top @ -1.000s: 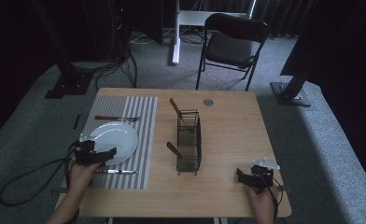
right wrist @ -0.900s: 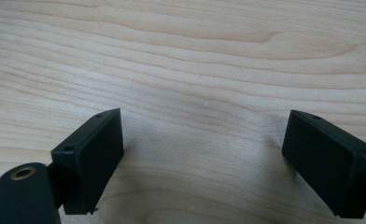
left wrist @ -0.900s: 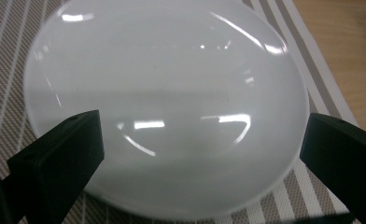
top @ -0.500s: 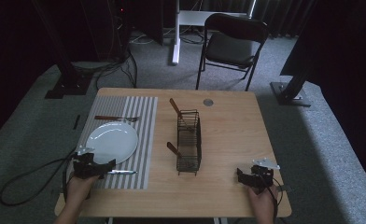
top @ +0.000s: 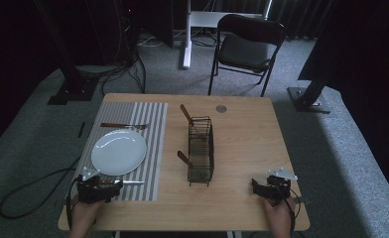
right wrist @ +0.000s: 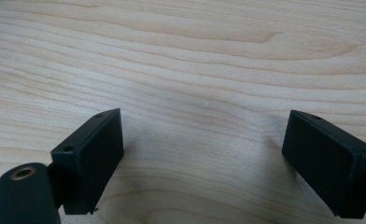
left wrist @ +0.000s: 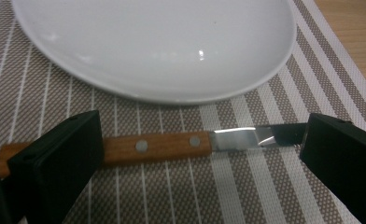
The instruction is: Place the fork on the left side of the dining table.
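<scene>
Dim room, grey carpet, dark curtains behind. Black folding chair [top: 249, 47] beyond far edge of table; white desk leg and cables on floor beside it. Black stand bases at left and right of table.

Light wooden table [top: 242, 129], visible grain, bare at right half. No legible writing, brand or label on any item.

Striped placemat [top: 155, 148] on left portion of table. White plate [top: 118, 151] on placemat, near its front half. Fork [top: 124, 125] with wooden handle on placemat beyond plate. Knife [left wrist: 172, 144] with riveted wooden handle on placemat just in front of plate, blade pointing toward table centre.

Black wire basket [top: 201, 151] at table centre, two wooden-handled utensils leaning from it. Small round grey disc [top: 221, 108] near far edge.

Left gripper [top: 103, 191] at front left corner, held by hand [top: 82, 218]; jaws apart, spanning knife along its length, one over handle end, other over blade tip. Contact with knife not determinable.

Right gripper [top: 262, 187] at front right, held by hand [top: 278, 218]; jaws wide apart over bare wood, nothing between.
</scene>
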Tool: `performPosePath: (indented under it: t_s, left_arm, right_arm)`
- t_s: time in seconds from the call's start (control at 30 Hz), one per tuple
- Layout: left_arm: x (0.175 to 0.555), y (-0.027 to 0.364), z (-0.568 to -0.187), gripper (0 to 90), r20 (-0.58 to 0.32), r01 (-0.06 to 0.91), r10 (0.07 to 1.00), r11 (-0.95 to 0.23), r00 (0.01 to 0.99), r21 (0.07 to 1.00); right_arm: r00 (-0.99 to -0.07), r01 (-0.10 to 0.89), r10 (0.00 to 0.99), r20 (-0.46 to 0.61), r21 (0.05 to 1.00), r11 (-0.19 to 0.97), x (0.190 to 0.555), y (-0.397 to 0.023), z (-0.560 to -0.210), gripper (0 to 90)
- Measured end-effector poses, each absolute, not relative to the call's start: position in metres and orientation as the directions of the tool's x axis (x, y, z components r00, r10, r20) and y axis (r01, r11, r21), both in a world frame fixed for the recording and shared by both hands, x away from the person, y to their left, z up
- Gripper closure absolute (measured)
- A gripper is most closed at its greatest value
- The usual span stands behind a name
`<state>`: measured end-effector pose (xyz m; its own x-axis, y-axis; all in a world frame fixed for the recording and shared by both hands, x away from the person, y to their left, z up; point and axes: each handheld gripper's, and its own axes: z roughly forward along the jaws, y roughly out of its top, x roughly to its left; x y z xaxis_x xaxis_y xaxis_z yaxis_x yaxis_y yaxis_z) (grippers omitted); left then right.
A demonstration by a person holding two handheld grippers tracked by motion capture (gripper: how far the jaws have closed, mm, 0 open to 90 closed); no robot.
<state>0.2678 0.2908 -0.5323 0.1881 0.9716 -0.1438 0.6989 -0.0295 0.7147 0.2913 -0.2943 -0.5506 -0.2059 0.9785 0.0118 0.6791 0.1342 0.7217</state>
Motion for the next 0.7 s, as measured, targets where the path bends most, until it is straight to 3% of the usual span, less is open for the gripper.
performPosePath:
  t_s: [0.3, 0.7]
  left_arm:
    - [0.25, 0.292, -0.527, 0.0, -0.1, 0.651, 0.981, -0.033, 0.166, 0.758]
    - [0.24, 0.3, -0.541, 0.0, -0.041, 0.646, 0.998, -0.001, 0.051, 0.763]
  right_arm:
    - [-0.206, 0.68, 0.978, 0.011, 0.721, 0.135, 0.291, -0.294, -0.551, 12.2]
    - [-0.206, 0.68, 0.978, 0.011, 0.721, 0.135, 0.291, -0.294, -0.551, 12.2]
